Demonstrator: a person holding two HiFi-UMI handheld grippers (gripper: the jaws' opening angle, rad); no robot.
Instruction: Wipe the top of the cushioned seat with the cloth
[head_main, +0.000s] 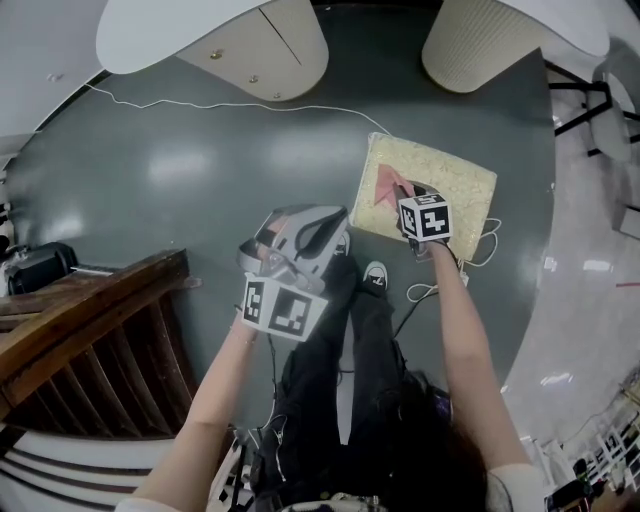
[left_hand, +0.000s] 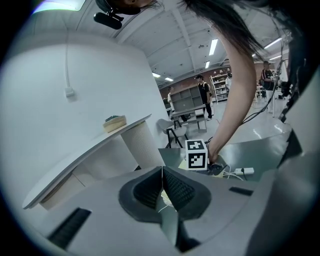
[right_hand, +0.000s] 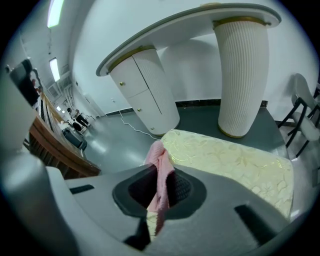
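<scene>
The cushioned seat (head_main: 432, 188) is a square pad with a pale yellow floral top, low on the dark green floor; it also fills the right of the right gripper view (right_hand: 235, 160). A pink cloth (head_main: 387, 181) lies bunched on the seat's near left part, and my right gripper (head_main: 401, 193) is shut on it. In the right gripper view the pink cloth (right_hand: 159, 172) stands pinched between the jaws (right_hand: 159, 187). My left gripper (head_main: 300, 237) hangs over the floor left of the seat, jaws shut with nothing in them (left_hand: 162, 187).
A white table top on a ribbed column (head_main: 480, 40) and a cabinet base (head_main: 270, 50) stands beyond the seat. A wooden stair rail (head_main: 90, 320) is at the left. White cables (head_main: 480, 255) trail by the seat's right edge. Black chair legs (head_main: 585, 100) stand at right.
</scene>
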